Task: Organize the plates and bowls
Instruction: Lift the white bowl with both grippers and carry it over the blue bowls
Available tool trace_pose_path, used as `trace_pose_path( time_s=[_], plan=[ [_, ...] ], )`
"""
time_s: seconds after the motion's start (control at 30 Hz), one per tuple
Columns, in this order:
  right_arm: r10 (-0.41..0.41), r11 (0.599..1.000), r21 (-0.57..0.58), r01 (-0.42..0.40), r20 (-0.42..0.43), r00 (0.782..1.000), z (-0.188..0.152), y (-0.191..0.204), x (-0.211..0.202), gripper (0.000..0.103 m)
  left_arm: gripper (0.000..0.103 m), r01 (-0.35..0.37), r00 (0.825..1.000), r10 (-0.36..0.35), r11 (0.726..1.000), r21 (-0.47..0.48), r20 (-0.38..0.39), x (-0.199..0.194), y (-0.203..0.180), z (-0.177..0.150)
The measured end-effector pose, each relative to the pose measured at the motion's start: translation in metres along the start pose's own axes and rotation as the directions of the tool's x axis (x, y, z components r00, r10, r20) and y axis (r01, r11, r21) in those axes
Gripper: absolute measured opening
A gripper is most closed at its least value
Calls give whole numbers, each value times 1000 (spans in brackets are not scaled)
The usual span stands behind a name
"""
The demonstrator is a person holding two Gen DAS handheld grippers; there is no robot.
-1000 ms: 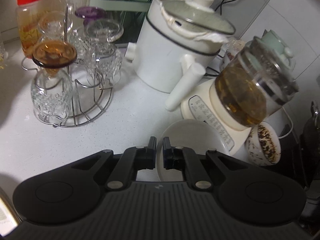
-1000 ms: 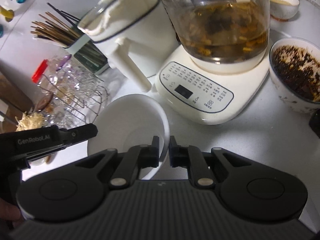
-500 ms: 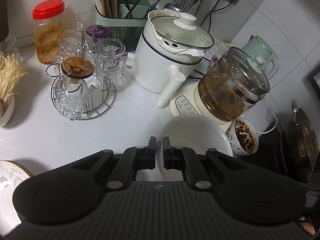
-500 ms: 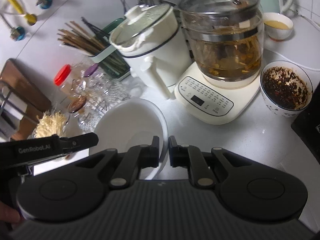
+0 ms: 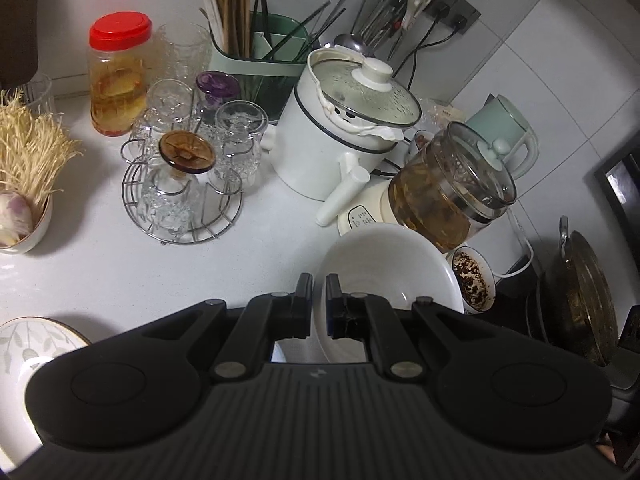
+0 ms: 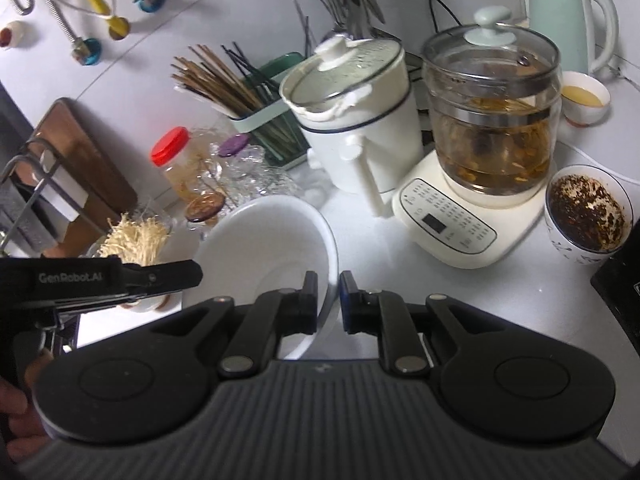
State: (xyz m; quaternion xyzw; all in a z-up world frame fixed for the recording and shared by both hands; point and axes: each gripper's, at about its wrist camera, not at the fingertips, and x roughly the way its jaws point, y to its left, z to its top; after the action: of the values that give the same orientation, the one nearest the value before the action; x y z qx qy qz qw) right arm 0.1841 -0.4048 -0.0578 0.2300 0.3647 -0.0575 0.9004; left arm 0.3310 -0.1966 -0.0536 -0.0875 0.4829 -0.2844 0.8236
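Note:
A plain white bowl hangs above the white counter, held by its rim on two sides. My left gripper is shut on the bowl's left rim. In the right wrist view the same bowl tilts a little. My right gripper has the right rim between its pads, and its jaws are opening slightly. The left gripper's finger reaches in from the left there. A leaf-patterned plate lies at the lower left on the counter.
Behind the bowl stand a white lidded pot, a glass kettle on its base, a stained cup, a wire rack of glasses, a red-lidded jar and a bowl of enoki. A dark pan sits at the right.
Both grippers have risen together with the white bowl; the pot, kettle and glasses look smaller and farther. The patterned plate has come into the left wrist view.

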Motion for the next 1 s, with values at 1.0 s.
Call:
trace_pose_path(
  time_s=[1.0],
  plan=[
    [22,997,-76,-32,-124,992,-41,61,61,15,8,-88,995,87,996,-9,-57,2,92,-35]
  ],
)
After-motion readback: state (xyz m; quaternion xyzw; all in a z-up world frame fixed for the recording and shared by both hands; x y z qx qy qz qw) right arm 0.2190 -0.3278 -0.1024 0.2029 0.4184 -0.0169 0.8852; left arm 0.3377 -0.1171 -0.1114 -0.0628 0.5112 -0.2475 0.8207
